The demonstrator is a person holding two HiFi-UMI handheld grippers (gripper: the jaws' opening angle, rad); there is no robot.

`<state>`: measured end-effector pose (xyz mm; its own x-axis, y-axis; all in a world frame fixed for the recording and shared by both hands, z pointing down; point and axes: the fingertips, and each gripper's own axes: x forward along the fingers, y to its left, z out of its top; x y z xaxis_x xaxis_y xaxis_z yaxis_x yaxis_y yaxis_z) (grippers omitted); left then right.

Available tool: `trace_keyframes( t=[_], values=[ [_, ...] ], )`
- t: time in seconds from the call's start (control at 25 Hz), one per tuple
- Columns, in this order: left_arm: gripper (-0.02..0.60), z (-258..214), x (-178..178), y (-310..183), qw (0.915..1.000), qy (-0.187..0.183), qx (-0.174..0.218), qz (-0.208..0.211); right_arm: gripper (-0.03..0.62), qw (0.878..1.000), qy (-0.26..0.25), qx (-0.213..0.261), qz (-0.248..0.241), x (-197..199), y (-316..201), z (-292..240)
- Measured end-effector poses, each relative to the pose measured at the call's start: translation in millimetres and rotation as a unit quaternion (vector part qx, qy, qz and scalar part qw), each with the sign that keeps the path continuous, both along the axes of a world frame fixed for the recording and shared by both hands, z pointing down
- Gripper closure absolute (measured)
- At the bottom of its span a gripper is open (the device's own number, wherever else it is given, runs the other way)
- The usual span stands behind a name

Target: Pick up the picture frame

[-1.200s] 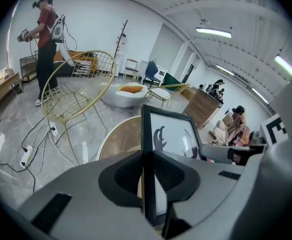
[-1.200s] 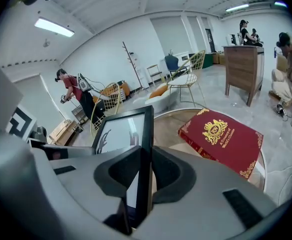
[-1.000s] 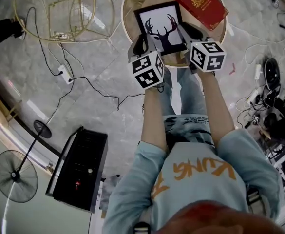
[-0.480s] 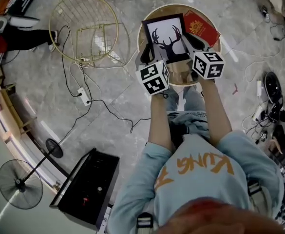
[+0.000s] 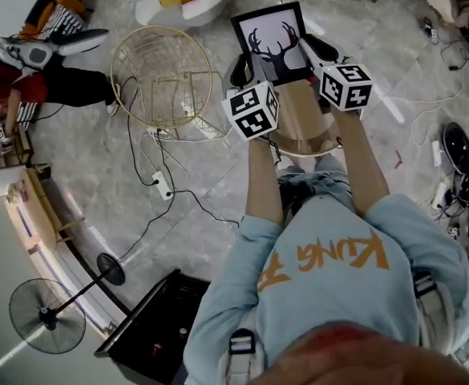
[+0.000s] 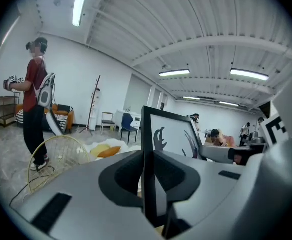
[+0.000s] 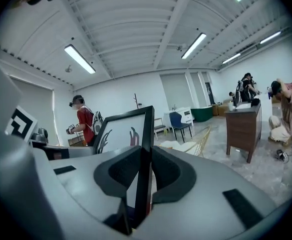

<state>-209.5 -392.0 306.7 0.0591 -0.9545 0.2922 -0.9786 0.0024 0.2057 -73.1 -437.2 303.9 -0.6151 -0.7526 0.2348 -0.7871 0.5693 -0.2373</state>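
The picture frame [image 5: 271, 43], black-edged with a black antler drawing on white, hangs in the air above the round wooden table [image 5: 301, 142]. My left gripper [image 5: 240, 69] is shut on its left edge and my right gripper [image 5: 317, 51] on its right edge. In the left gripper view the black frame edge [image 6: 147, 154] stands upright, pinched between the grey jaws of the left gripper [image 6: 148, 184]. The right gripper view shows the other edge [image 7: 145, 154] clamped the same way by the right gripper [image 7: 142, 186]. Both grippers point nearly level.
A gold wire basket table [image 5: 163, 74] stands to the left, with cables [image 5: 160, 184] across the floor. A person in red [image 5: 14, 83] stands at far left. A fan [image 5: 46, 316] and a black box [image 5: 152, 345] lie near the bottom left. A brown desk [image 7: 243, 129] stands on the right.
Both grippers have risen together with the frame, lifting it off the round table. The red book that lay beside it is out of sight now.
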Motion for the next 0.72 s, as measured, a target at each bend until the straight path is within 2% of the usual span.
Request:
trace_keyframes(
  t=[0.2, 0.4, 0.56, 0.72],
  values=[
    [0.504, -62.7, 10.7, -0.2, 0.9983, -0.019, 0.054, 0.010, 0.526, 0.998, -0.013, 0.056, 0.000, 11.0, 2.0, -64.3],
    [0.503, -127.3, 15.0, -6.0, 0.9915, -0.040, 0.123, 0.017, 0.526, 0.992, -0.033, 0.125, 0.005, 15.9, -1.4, -130.2],
    [0.503, -155.3, 15.2, -2.5, 0.9859, -0.055, 0.157, 0.020, 0.526, 0.987, -0.047, 0.154, 0.004, 16.8, 3.1, -155.7],
    [0.503, -161.9, 14.1, -0.5, 0.9839, -0.057, 0.168, 0.019, 0.526, 0.985, -0.044, 0.169, 0.002, 15.2, 5.3, -164.9]
  ],
)
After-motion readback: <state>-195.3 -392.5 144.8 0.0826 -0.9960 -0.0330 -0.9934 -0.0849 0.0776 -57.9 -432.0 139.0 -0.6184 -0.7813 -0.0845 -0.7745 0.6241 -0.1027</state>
